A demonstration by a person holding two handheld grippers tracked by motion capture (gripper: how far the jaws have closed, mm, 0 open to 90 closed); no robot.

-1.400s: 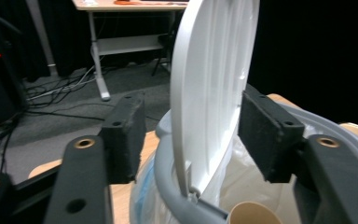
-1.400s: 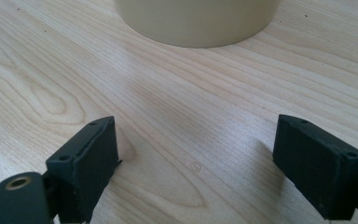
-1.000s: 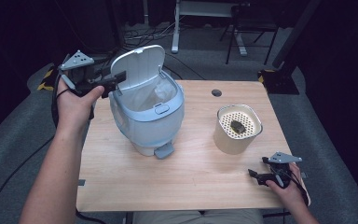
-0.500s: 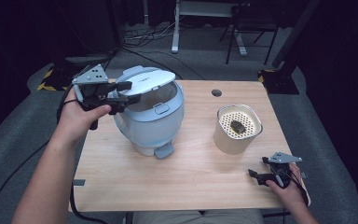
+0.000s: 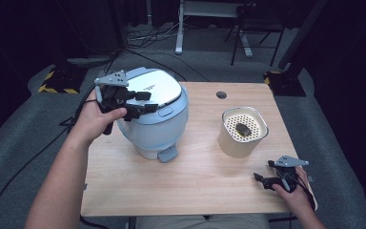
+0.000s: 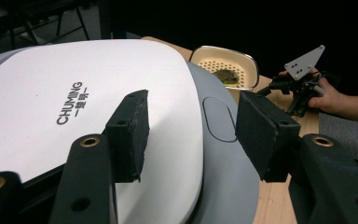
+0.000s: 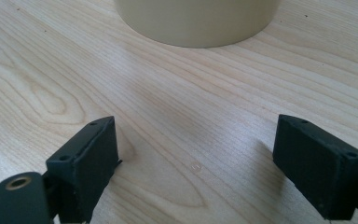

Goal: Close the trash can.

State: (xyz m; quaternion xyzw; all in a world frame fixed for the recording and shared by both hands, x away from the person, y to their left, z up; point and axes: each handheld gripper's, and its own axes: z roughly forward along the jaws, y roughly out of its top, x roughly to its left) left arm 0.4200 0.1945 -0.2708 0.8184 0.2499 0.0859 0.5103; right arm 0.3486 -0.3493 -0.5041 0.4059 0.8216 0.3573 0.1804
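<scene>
A pale blue rice cooker [image 5: 155,126] stands left of centre on the wooden table [image 5: 195,186]. Its white lid [image 5: 157,88] lies down over the body; in the left gripper view the lid [image 6: 51,102] reads "CHUMING". My left gripper [image 5: 145,102] hovers open just over the lid's front left, and nothing sits between its jaws [image 6: 191,116]. Whether a pad touches the lid, I cannot tell. Low over the front right corner, my right gripper [image 5: 262,179] is open over bare wood [image 7: 196,154].
A cream pot [image 5: 243,131] with a perforated insert and a dark lump [image 5: 242,128] stands right of the cooker, just beyond the right gripper [image 7: 200,18]. A cable hole [image 5: 221,94] is near the far edge. Chair and desk legs stand behind the table.
The cooker's lid has swung from upright to down over the body. My left gripper followed it rightward and down, and now sits over the lid. The right gripper has stayed put.
</scene>
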